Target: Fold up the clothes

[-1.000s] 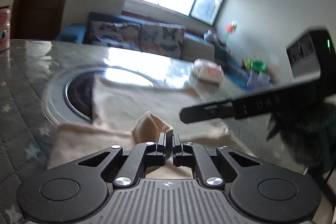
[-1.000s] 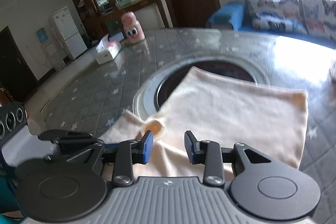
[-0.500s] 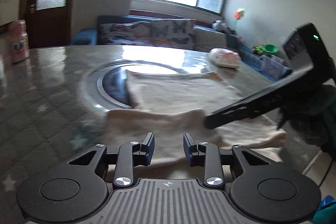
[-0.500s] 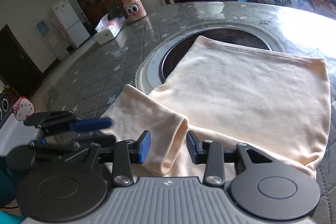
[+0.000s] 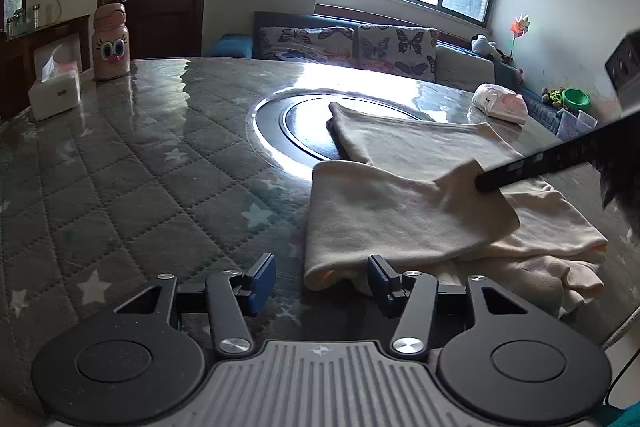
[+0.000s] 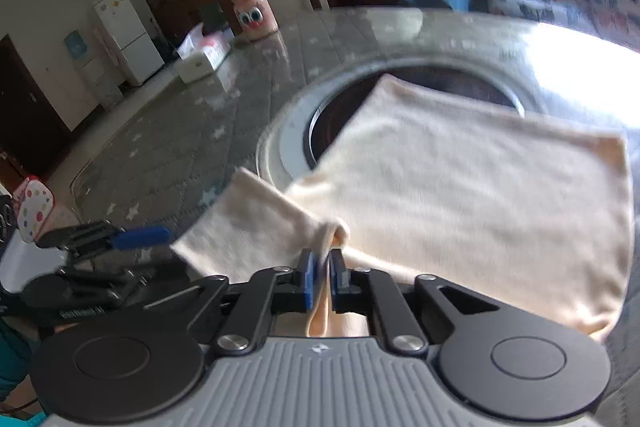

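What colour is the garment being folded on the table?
Pale cream, plain and unpatterned: the garment shows best in the left wrist view.

Left gripper point(image 5: 322, 277): jaws wide apart, nothing between the pads; a cloth point(image 5: 400, 223) edge lies just ahead of the right finger point(image 5: 382, 277).
Left gripper pose: low and level, fingers pointing forward; in the right wrist view it sits to the lower left point(image 6: 120, 239), its blue pad sticking out sideways.
Right gripper point(image 6: 320, 279): jaws nearly closed, pinching a fold of cloth that runs between the blue pads point(image 6: 307, 281) and bunches just past the fingertips.
Right gripper from the left wrist view: a dark finger point(image 5: 552, 163) reaches in from the right, tip on a raised cloth corner.
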